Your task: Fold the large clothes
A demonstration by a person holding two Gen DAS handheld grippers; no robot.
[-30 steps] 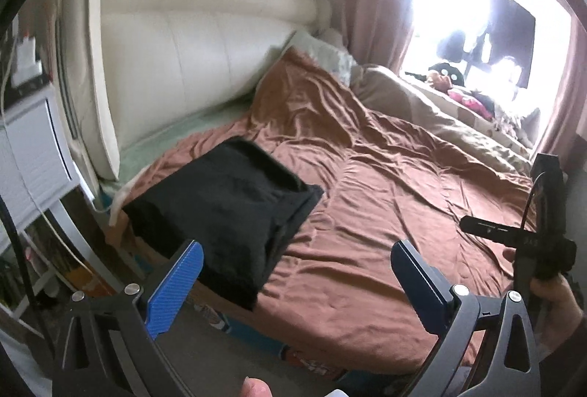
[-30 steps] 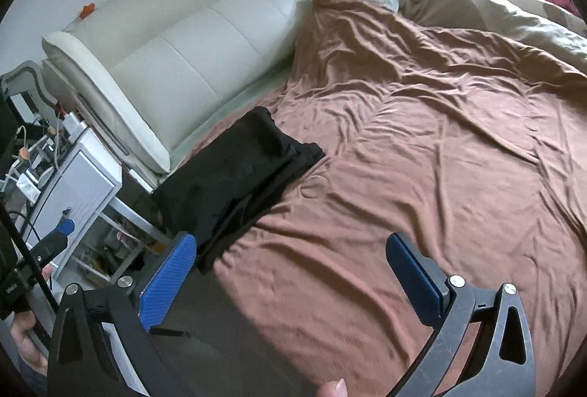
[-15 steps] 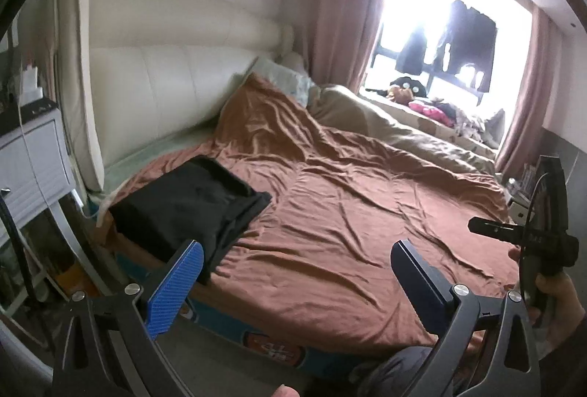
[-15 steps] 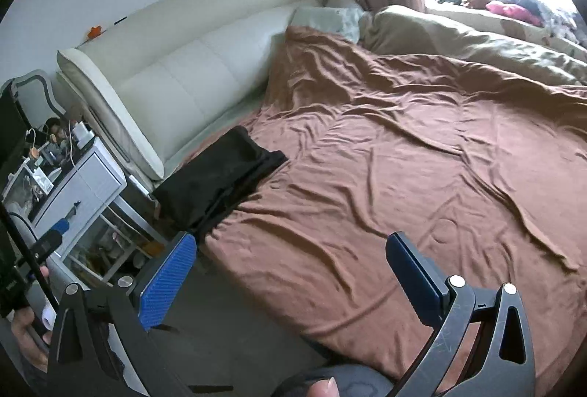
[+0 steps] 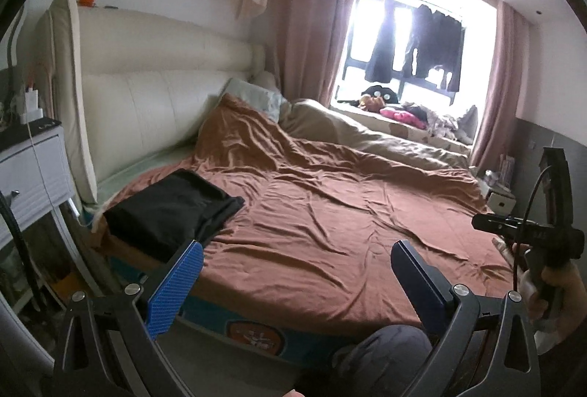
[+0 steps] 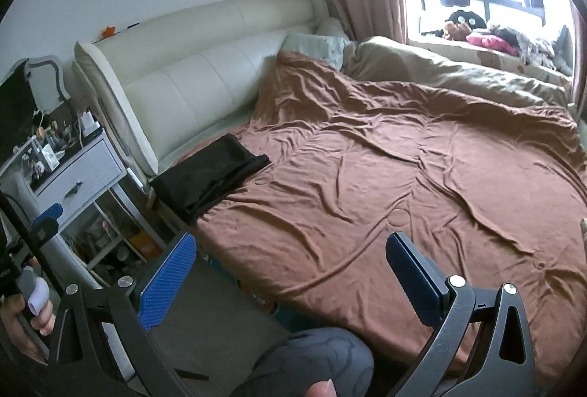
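A folded black garment (image 5: 172,210) (image 6: 211,177) lies on the near left corner of the bed, by the headboard, on a wrinkled brown sheet (image 5: 330,213) (image 6: 403,184). My left gripper (image 5: 295,263) is open and holds nothing; it hangs in front of the bed's near edge, well away from the garment. My right gripper (image 6: 290,257) is also open and holds nothing, above the bed's near edge. In the left wrist view the right gripper's body shows at the far right, held in a hand (image 5: 557,290).
A cream padded headboard (image 5: 146,103) runs along the left. A white bedside table (image 6: 73,177) with small items stands left of the bed. A beige duvet (image 5: 385,140) lies at the far side under the window. A person's grey-clad knee (image 6: 312,356) is at the bed's near edge.
Both grippers have drawn back and upward from the bed, so the folded garment looks smaller and farther away. Both stayed open.
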